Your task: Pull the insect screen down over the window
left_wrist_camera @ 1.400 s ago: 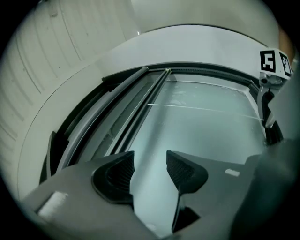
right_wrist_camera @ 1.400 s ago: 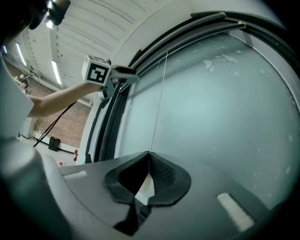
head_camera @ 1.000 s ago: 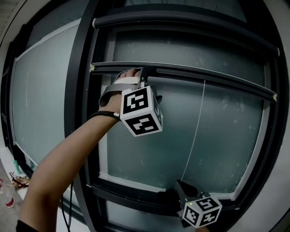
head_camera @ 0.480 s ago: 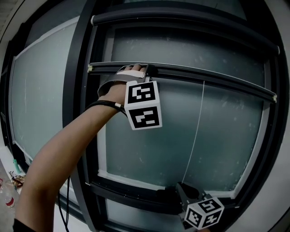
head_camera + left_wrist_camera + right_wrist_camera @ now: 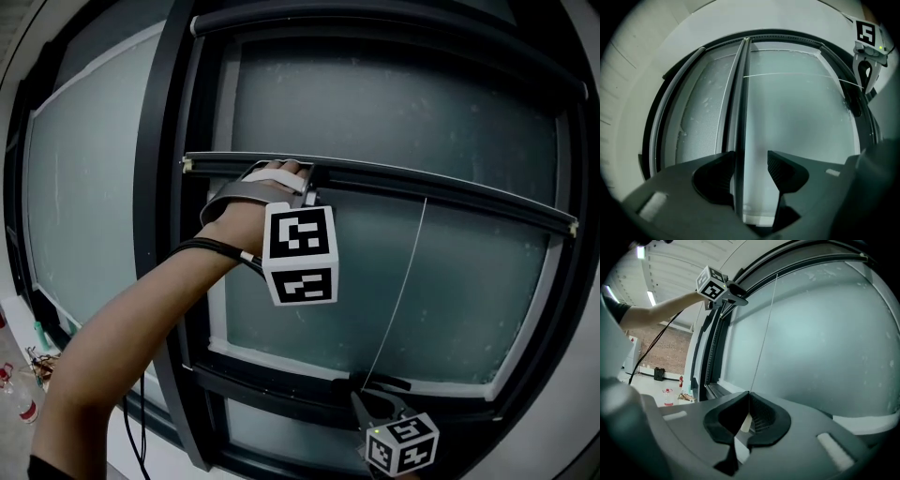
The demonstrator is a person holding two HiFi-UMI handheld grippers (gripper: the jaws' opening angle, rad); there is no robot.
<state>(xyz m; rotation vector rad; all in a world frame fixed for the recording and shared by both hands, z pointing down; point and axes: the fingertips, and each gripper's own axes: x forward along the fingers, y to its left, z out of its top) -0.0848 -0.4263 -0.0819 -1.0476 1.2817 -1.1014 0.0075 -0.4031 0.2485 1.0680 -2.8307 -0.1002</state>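
The pale, smooth floor ran along the foot of the dark window frame. Near the frame stood a small clear plastic bottle with a red cap, and just beside it lay a loose tangle of thin bits, too small to tell apart. Farther back on the floor sat a black boxy case, and near it a small red upright object. The head view caught only a corner of this floor at its lower left.
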